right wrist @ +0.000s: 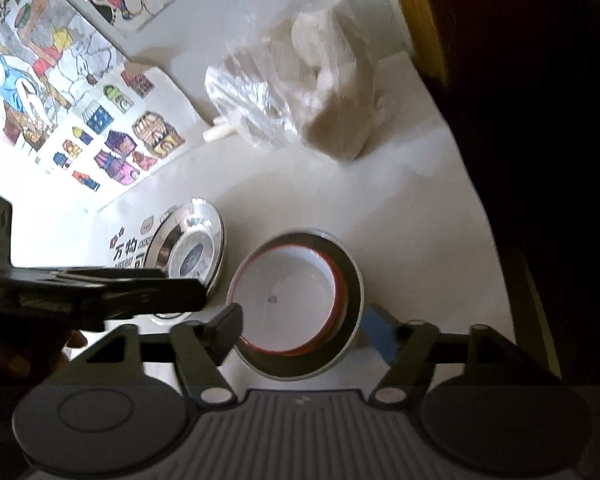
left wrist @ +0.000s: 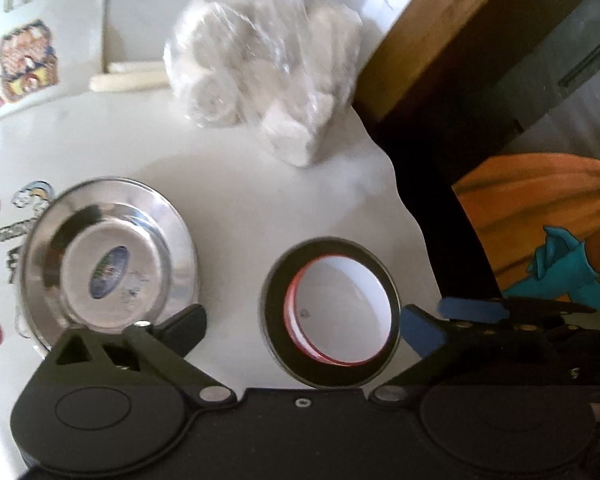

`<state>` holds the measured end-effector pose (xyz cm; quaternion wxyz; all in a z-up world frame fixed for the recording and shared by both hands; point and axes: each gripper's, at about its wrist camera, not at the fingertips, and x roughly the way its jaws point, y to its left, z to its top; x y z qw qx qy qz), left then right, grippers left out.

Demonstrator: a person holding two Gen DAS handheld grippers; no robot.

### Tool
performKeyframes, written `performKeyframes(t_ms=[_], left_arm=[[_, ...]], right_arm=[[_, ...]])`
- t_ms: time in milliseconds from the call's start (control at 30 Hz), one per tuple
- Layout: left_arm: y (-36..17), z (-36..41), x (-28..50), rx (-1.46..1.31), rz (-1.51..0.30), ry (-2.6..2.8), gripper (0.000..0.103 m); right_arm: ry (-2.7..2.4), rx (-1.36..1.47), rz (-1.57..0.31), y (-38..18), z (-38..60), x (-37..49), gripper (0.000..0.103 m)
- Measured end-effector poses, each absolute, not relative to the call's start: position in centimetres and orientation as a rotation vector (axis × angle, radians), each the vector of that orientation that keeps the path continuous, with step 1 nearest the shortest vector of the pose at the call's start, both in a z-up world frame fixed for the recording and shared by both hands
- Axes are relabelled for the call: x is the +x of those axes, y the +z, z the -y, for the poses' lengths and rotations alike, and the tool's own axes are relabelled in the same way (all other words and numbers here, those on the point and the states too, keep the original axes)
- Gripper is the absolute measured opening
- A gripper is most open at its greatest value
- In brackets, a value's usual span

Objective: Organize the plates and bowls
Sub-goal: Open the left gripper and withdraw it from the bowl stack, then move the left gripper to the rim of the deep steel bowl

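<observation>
The white bowl w/ the red rim sits inside a dark bowl on the white table; the shiny steel plate is just beside them, on the side w/ the stickers; it looks tipped up a bit, resting on sth I can't make out.

Right gripper is wide open, one finger on each side of the stacked bowls, very near the rims; it holds nothing yet; can't tell if the pads touch. Left gripper is wide open too, holds nothing; in its view the stacked bowls sit between its fingers and the plate is by its left finger; in the right view the left gripper's dark finger crosses in front of the plate.

What could go wrong, I think:
- both grippers are crowded round the same bowls; they could bump each other
- the white bowl is loose in the dark one; a squeeze on the outer rim only could let the inner one slide or tip
- the plate is shiny & smooth; a nudge from the left finger could make it slip off or clatter
- the bowls are not far from the table edge; a push that way could drop them
- the plastic bag of white stuff is well apart, so prob. no trouble there
</observation>
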<state>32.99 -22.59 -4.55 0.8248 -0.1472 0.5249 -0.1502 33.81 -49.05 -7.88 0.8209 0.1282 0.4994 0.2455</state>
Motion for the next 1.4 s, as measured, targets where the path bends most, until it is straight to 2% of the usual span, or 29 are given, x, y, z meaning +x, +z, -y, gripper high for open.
performKeyframes(t_ms=[67, 267, 467, 667, 1000, 1400], left_arm=[[-3.8, 22.2, 32.4, -0.306, -1.095, -0.302, 0.102], [-1.9, 21.1, 30.0, -0.306, -0.997, -0.282, 0.102], [-0.9, 19.8, 25.6, -0.301, -0.869, -0.209, 0.102], [-0.9, 18.6, 22.0, -0.304, -0.841, -0.173, 0.102], [-1.7, 17.9, 19.6, -0.266, -0.907, -0.103, 0.102], [-3.8, 19.5, 21.5, -0.282, -1.004, -0.070, 0.102]], right_arm=[[0.512, 0.273, -1.033, -7.1, 49.4, 33.4, 0.086], [0.481, 0.236, -0.962, -5.0, 49.1, 31.1, 0.102], [0.424, 0.134, -0.899, -3.4, 47.7, 26.9, 0.103], [0.333, 0.022, -0.864, -2.6, 46.3, 23.3, 0.103], [0.235, -0.034, -0.889, -2.9, 46.5, 20.7, 0.103], [0.292, -0.108, -0.940, -3.9, 47.2, 21.9, 0.103]])
